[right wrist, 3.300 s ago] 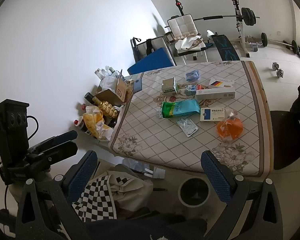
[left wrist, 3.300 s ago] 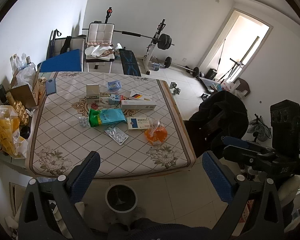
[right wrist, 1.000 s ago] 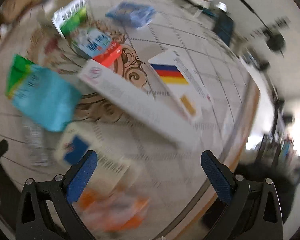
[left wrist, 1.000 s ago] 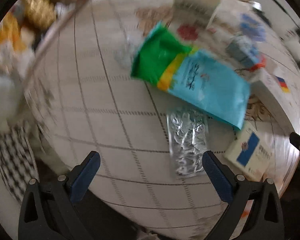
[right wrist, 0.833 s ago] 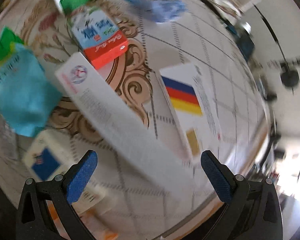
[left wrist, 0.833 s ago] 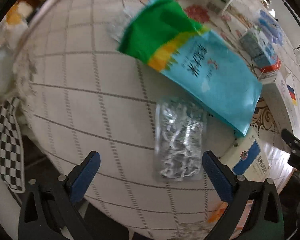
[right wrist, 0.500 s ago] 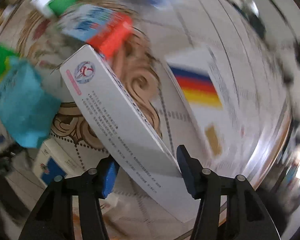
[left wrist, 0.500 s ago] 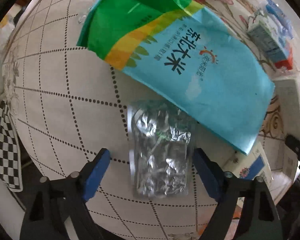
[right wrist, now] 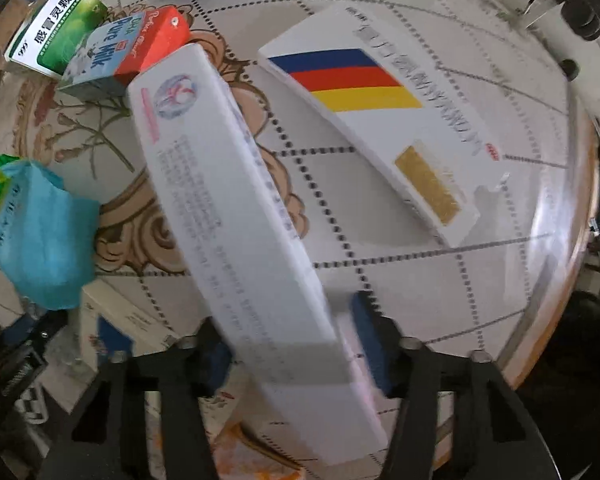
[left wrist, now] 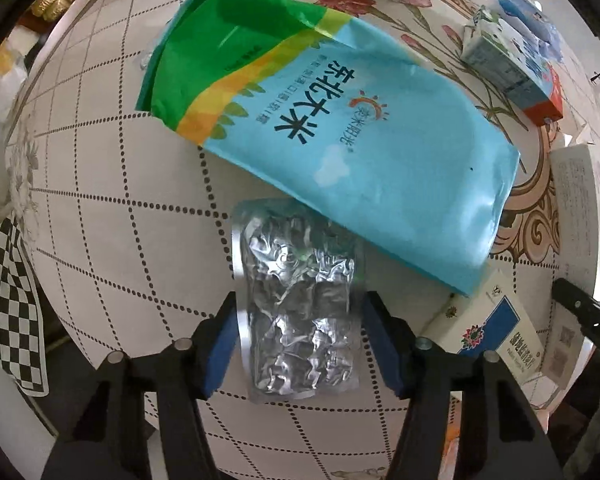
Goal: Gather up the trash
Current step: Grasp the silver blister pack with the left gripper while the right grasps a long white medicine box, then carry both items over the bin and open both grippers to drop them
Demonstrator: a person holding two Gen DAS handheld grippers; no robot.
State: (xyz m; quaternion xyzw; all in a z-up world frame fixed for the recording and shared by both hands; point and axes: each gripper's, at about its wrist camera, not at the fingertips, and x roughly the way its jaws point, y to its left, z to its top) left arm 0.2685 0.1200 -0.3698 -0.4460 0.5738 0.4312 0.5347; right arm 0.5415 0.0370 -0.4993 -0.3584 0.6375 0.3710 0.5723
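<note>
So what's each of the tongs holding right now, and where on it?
Left tongs pinch the silver foil blister pack across its near end. Right tongs clamp the long white box across its near end.

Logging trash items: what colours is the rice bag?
Green top, yellow-orange band, light blue body; rice bag shows best in the left wrist view.

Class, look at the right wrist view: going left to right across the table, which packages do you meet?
Blue-green bag → green medicine box → milk carton → long white box in the right gripper → striped box.
</note>
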